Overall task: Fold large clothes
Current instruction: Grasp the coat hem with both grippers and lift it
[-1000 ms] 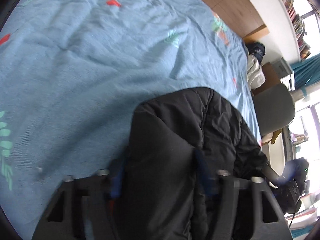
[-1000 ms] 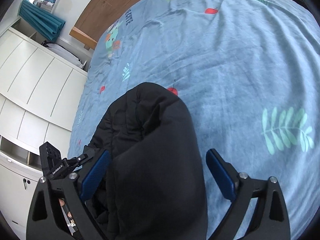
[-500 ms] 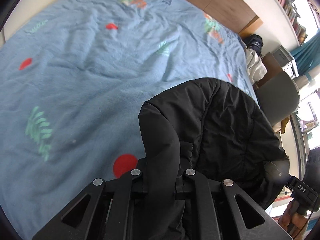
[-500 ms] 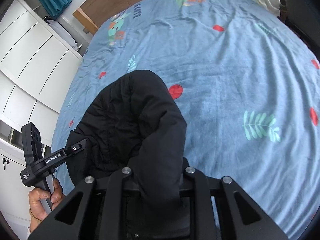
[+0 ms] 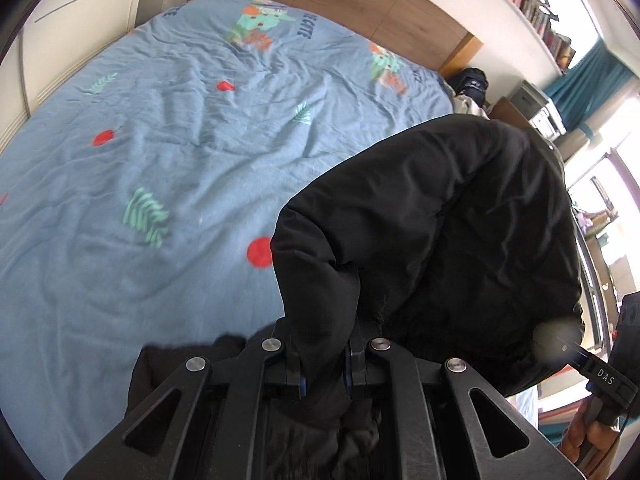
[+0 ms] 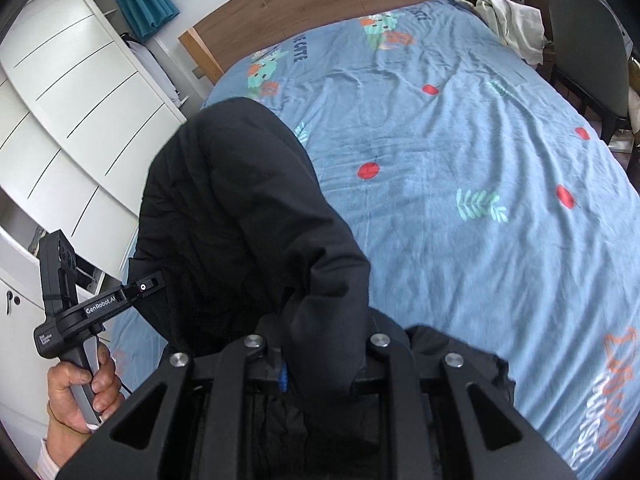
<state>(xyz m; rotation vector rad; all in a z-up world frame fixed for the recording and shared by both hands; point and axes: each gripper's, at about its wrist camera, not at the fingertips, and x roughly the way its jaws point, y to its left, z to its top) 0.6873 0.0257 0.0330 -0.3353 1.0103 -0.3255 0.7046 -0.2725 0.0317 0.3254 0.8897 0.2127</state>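
A black padded jacket (image 5: pixel 440 216) is bunched up and held above a bed with a blue printed cover (image 5: pixel 140 152). My left gripper (image 5: pixel 323 384) is shut on a fold of the jacket at the bottom of the left wrist view. My right gripper (image 6: pixel 320 372) is shut on another fold of the jacket (image 6: pixel 240 208). The jacket hangs between the two grippers and hides their fingertips. The left gripper's body also shows in the right wrist view (image 6: pixel 96 308), at the jacket's left side.
The bed cover (image 6: pixel 460 184) lies rumpled, with a wooden headboard (image 6: pixel 320 4) at the far end. White wardrobes (image 6: pixel 68 92) stand on one side. A grey chair (image 6: pixel 588 48) with light clothes stands on the other side.
Both grippers, open around the jacket a second ago, closed on its folds. They have since lifted it up and back, so more of the bed and headboard shows.
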